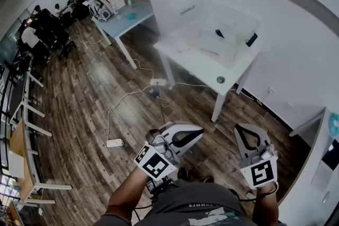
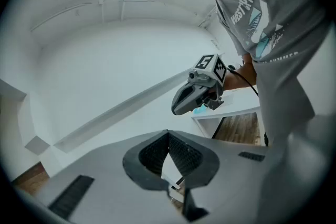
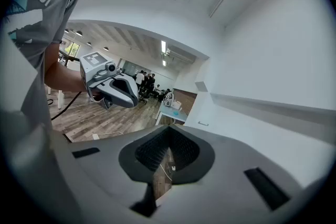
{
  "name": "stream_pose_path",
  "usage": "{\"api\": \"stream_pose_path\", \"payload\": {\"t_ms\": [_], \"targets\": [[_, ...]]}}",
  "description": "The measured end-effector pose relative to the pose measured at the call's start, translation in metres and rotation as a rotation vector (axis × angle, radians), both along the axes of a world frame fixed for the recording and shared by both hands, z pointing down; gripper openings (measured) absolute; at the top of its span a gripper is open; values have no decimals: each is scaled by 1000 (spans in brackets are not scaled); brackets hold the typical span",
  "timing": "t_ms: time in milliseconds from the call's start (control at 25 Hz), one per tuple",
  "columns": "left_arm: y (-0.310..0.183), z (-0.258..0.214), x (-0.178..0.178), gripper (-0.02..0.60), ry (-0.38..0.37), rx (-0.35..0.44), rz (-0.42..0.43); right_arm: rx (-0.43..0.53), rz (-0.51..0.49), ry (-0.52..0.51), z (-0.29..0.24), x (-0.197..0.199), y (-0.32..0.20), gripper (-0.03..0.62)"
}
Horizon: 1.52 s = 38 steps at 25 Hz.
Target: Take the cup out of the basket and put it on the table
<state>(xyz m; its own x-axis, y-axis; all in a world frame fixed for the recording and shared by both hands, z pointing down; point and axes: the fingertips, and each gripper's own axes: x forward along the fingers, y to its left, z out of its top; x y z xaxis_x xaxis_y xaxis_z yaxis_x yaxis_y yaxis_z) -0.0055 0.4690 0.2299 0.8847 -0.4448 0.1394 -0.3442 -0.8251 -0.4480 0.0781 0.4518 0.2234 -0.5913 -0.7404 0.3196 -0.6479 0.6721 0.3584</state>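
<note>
Left gripper [image 1: 185,137] and right gripper [image 1: 249,137]: both closed, empty, at frame bottom. Task items are unidentifiable on the table [image 1: 204,67], upper right. Probable risk: a misdirected reach.

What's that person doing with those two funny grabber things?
A person stands on the brown wooden floor, holding a grey two-jaw gripper in each hand near the waist. The left gripper and the right gripper are both shut with nothing in them. The white table is some way ahead; nothing is being handled.
</note>
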Motion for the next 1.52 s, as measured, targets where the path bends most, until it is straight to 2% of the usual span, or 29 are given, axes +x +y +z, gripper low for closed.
{"api": "stream_pose_path", "payload": {"t_ms": [120, 240, 360, 560, 760, 1080, 1280, 1520], "targets": [[-27, 0, -29, 8, -37, 63, -42, 23, -33, -32, 1, -27, -29, 11], [-52, -5, -46, 8, -76, 127, -32, 58, -34, -40, -3, -44, -55, 11], [-65, -5, -56, 8, -49, 108, -10, 84, -17, -38, -11, -54, -65, 11], [-75, -2, -69, 8, -19, 98, 21, 73, 41, -104, -14, -66, -70, 12], [-77, 2, -76, 8, -17, 116, 50, 175, 7, 4, -11, -82, -73, 12], [-96, 7, -57, 8, -95, 169, 58, 271, 10, 225, -6, -70, -97, 12], [-116, 9, -30, 8, -140, 168, 29, 298, -9, 238, -4, -44, -122, 12], [-140, 8, 26, 8, -187, 185, -11, 316, -44, 237, -4, 9, -151, 12]]}}
